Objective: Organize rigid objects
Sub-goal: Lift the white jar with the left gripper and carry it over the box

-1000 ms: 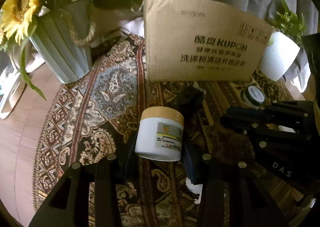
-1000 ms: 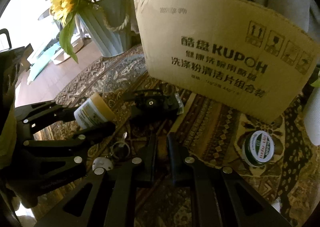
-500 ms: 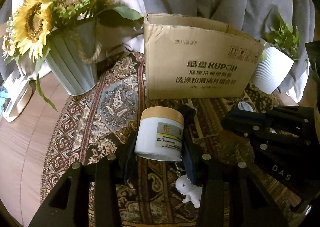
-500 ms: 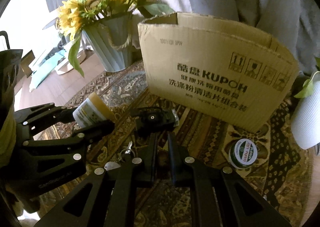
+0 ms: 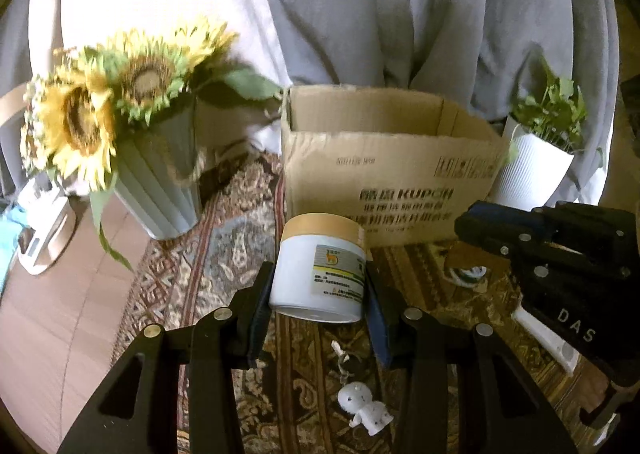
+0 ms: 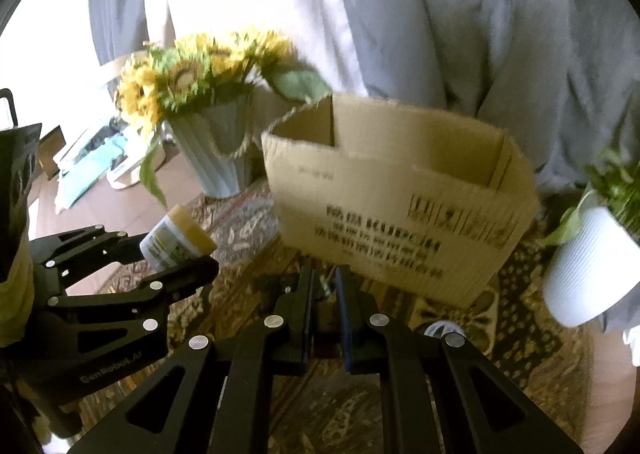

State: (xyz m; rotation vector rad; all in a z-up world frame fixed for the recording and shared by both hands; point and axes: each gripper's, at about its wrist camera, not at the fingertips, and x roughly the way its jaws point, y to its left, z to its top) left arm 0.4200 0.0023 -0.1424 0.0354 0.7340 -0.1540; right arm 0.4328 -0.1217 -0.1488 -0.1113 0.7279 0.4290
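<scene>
My left gripper (image 5: 318, 286) is shut on a white jar with a tan lid (image 5: 320, 262) and holds it above the patterned rug, in front of the open cardboard box (image 5: 384, 158). The jar also shows in the right wrist view (image 6: 176, 238), tilted in the left gripper (image 6: 168, 254). My right gripper (image 6: 324, 290) is shut on a small black object (image 6: 276, 286) that sticks out to its left, lifted just before the box (image 6: 400, 206). The right gripper shows in the left wrist view (image 5: 480, 226).
A sunflower vase (image 5: 160, 182) stands left of the box and a white plant pot (image 5: 532, 178) right of it. A small white figurine (image 5: 364, 410) and a white strip (image 5: 548, 338) lie on the rug (image 5: 224, 266). A small round tin (image 6: 440, 330) lies below the box.
Both grippers have risen with their loads, so the box's open top now shows. The figurine, keyring and tin stay on the rug below.
</scene>
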